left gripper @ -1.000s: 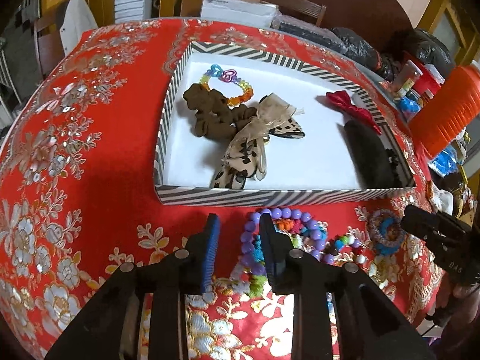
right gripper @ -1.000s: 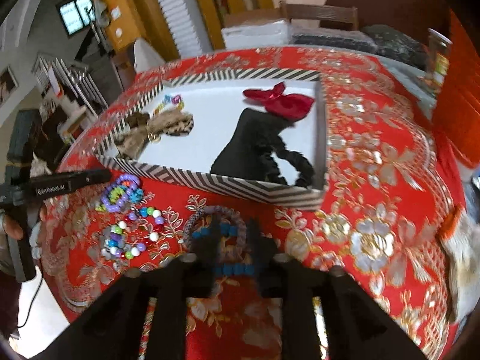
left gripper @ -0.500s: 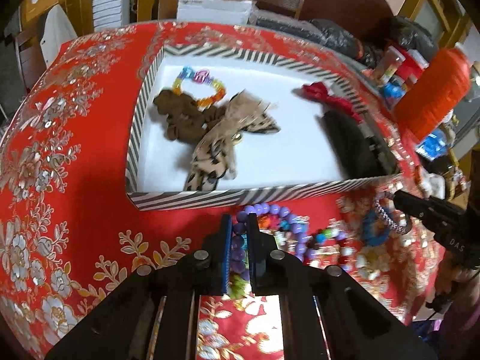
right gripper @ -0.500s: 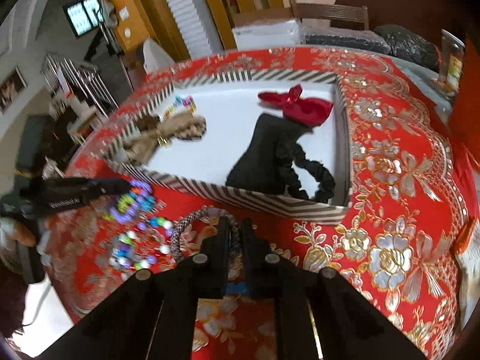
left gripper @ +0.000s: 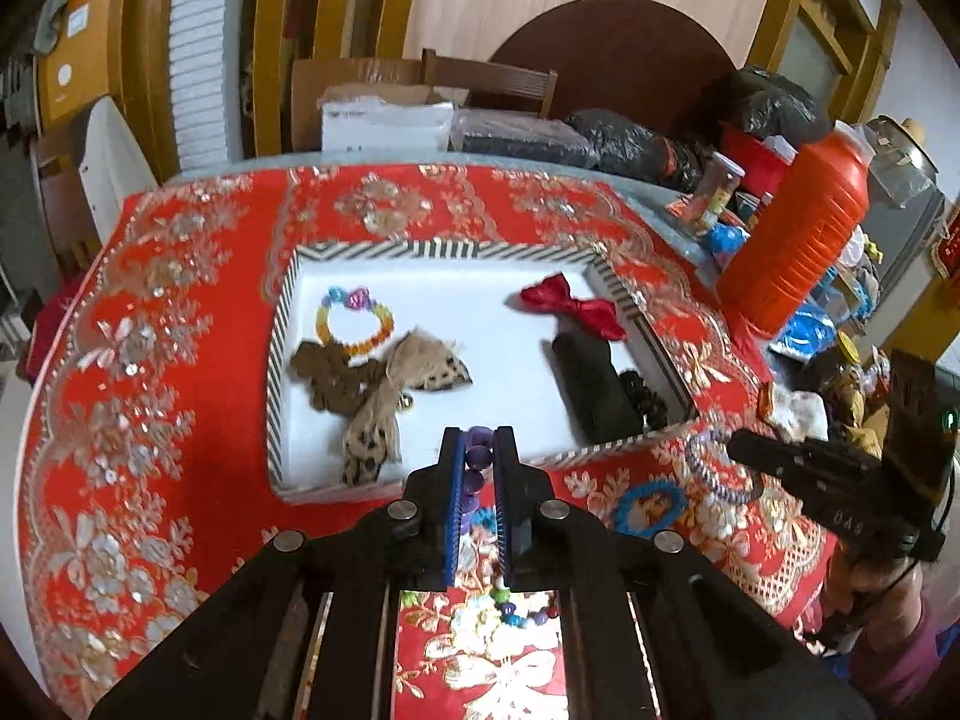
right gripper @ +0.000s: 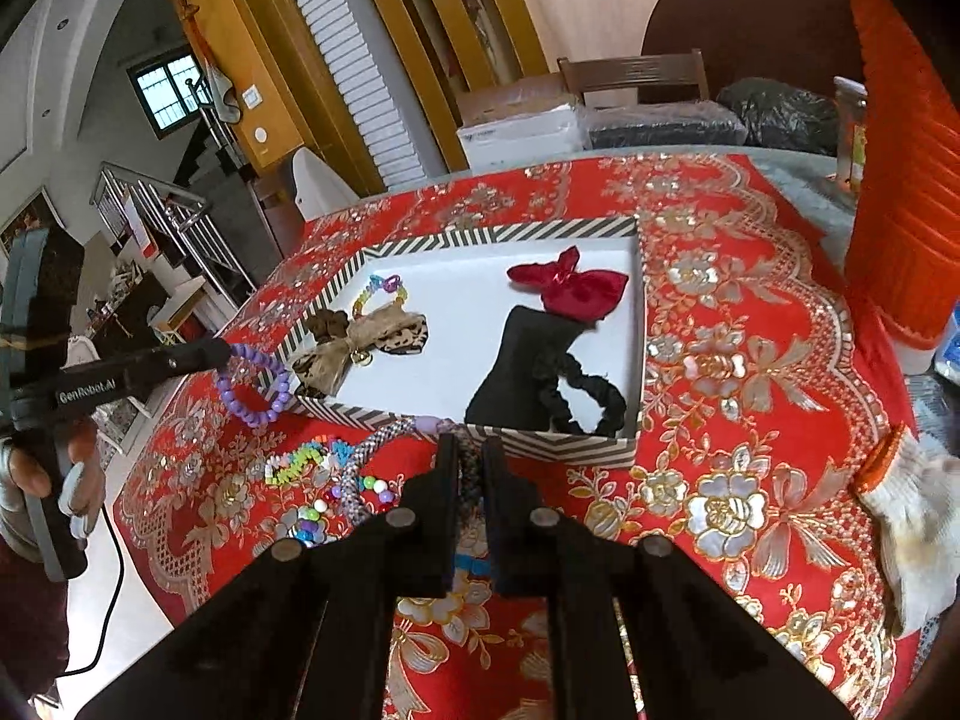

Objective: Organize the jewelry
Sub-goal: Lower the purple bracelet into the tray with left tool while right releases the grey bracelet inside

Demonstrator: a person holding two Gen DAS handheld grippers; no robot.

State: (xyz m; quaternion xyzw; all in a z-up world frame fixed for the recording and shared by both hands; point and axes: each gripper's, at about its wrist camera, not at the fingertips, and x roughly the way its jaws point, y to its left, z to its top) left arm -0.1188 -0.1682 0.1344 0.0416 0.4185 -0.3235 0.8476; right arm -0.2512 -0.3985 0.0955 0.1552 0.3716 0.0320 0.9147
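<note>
My left gripper (left gripper: 478, 441) is shut on a purple bead bracelet (left gripper: 477, 468) and holds it above the table, in front of the striped box (left gripper: 276, 360). The bracelet also shows in the right wrist view (right gripper: 252, 390), hanging from the left gripper (right gripper: 222, 354). My right gripper (right gripper: 470, 450) is shut on a grey braided bracelet (right gripper: 384, 438), lifted near the box's front wall (right gripper: 540, 444). It also shows in the left wrist view (left gripper: 714, 468). The box holds a rainbow bracelet (left gripper: 354, 324), brown scrunchie (left gripper: 330, 378), leopard bow (left gripper: 390, 402), red bow (left gripper: 570, 306) and black scrunchie (left gripper: 600, 384).
Loose bead bracelets (right gripper: 312, 480) and a blue ring (left gripper: 648, 507) lie on the red floral tablecloth (left gripper: 150, 420) in front of the box. An orange jug (left gripper: 792, 240) and clutter stand at the right. A white glove (right gripper: 918, 516) lies at the right edge.
Both grippers have closed on bracelets and lifted them off the cloth toward the box. The left one was open a second ago.
</note>
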